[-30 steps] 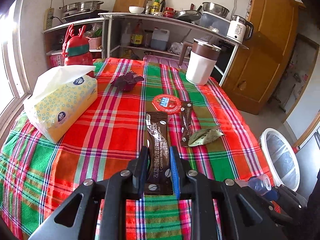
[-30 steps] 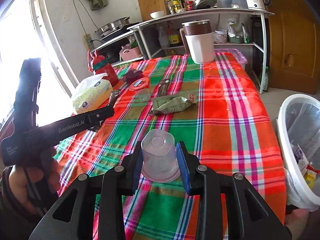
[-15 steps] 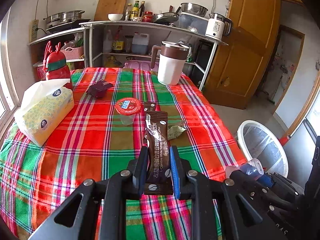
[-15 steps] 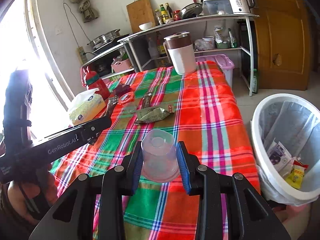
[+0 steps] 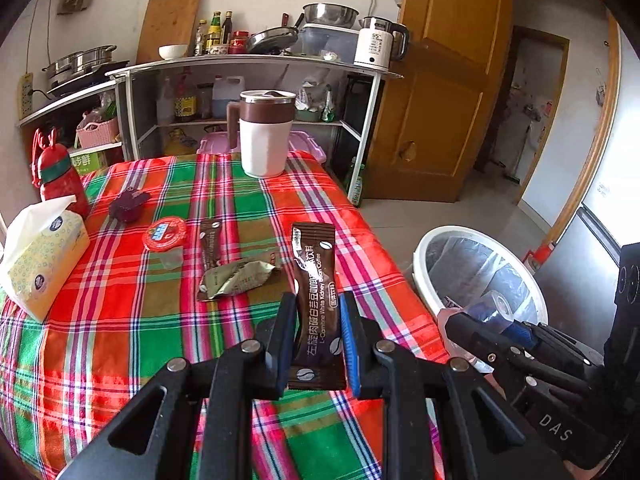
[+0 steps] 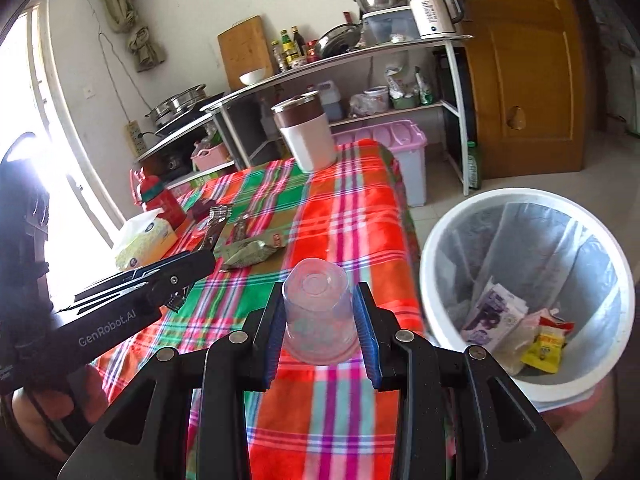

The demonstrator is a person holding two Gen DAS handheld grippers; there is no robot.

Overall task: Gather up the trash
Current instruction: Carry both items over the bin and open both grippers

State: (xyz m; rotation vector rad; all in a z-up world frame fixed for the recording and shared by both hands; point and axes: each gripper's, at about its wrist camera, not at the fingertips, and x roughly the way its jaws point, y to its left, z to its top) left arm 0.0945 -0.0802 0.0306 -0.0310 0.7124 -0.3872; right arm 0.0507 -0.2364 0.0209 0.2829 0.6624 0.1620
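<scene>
My left gripper [image 5: 318, 312] is shut on a brown coffee sachet [image 5: 316, 288] that stands up between its pads, above the plaid table's right side. My right gripper [image 6: 319, 312] is shut on a clear plastic cup [image 6: 318, 320], held bottom forward near the table's edge. The white trash bin [image 6: 440, 240] with a clear liner stands on the floor to the right and holds several wrappers; it is also the white trash bin [image 5: 424, 248] in the left wrist view. On the cloth lie a green crumpled wrapper [image 5: 236, 278], a second brown sachet [image 5: 210, 240], a red-lidded cup [image 5: 165, 236] and a dark purple wrapper [image 5: 128, 204].
A tissue box [image 5: 40, 256] and red bottle [image 5: 60, 176] sit at the table's left. A white and brown jug [image 5: 264, 136] stands at the far edge. Behind is a metal shelf [image 5: 248, 66] with pots and bottles, a wooden door [image 5: 448, 100] to the right, and a pink bin [image 6: 400, 148].
Both grippers have swung to the right toward the bin, keeping their loads. The bin has grown larger in both views and the table items have slid left.
</scene>
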